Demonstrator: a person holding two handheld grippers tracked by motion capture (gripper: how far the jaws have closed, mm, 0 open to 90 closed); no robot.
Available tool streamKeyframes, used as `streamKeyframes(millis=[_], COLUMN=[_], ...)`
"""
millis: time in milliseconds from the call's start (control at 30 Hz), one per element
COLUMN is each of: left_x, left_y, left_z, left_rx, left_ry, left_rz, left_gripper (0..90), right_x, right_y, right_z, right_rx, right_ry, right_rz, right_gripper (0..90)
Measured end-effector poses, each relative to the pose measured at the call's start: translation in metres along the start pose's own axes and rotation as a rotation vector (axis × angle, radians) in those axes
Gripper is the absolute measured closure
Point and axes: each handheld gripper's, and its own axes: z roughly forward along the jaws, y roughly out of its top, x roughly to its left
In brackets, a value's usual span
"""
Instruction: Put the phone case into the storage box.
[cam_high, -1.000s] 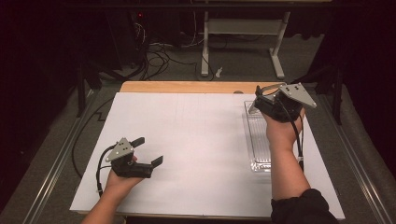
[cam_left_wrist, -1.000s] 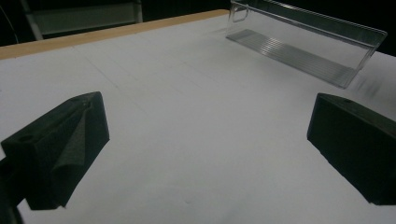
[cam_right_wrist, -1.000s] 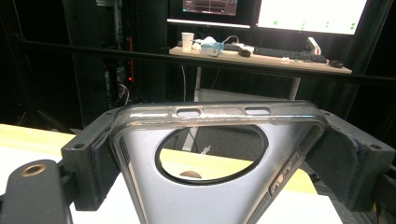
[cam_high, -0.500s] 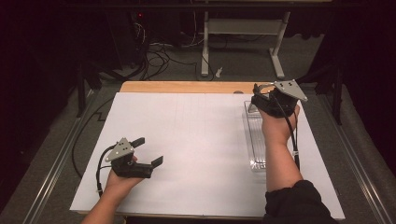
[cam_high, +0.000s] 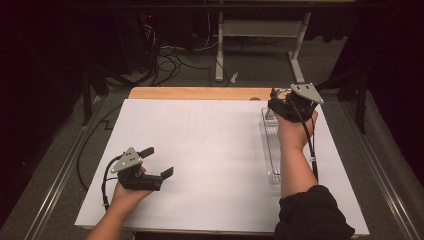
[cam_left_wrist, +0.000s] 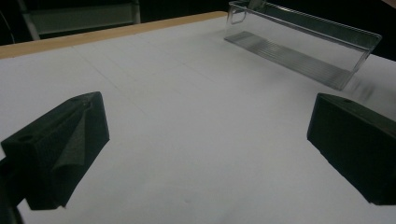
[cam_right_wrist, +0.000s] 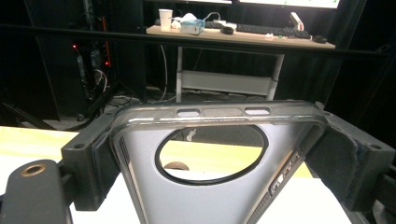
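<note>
From the high view, I see my right gripper (cam_high: 286, 102) raised over the far end of the clear plastic tray (cam_high: 272, 150), which lies lengthwise on the right side of the white sheet (cam_high: 210, 150); what it carries is too small to make out here. My left gripper (cam_high: 155, 162) rests low near the front left of the sheet, well apart from the tray, jaws spread and holding nothing. In the left gripper view the two black jaws stand wide with bare sheet between them, and the tray (cam_left_wrist: 303, 46) sits empty across the table, its ribbed floor and upright walls plain to see. In the right gripper view my jaws are clenched on a translucent grey phone case (cam_right_wrist: 219, 163), squeezing its two long sides, the round cutout facing the camera and the button slots along the upper edge. I judge the step in hand is setting the case into the tray. To do it well I should turn the case's long axis along the tray's length, lower it level between the walls until it meets the floor, and only then let go, keeping the left gripper ready to steady the tray if it slides.
</note>
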Motion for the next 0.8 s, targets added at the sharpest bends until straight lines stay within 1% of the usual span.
streamKeyframes(millis=[233,500,800], left_x=[0.0,0.0,0.0], left_y=[0.001,0.001,0.0], left_z=[-0.001,-0.002,-0.003], left_rx=[-0.001,-0.008,-0.009], left_ry=[0.005,0.005,0.006], left_rz=[0.003,-0.001,-0.004], left_gripper=[0.2,0.2,0.3], right_x=[0.003,0.005,0.006], right_y=[-0.005,-0.011,-0.02], right_z=[0.009,0.018,0.029], right_rx=[0.024,0.057,0.091], right_ry=[-0.018,-0.035,-0.056], right_rz=[0.011,-0.011,-0.003], right_gripper=[13.0,13.0,13.0])
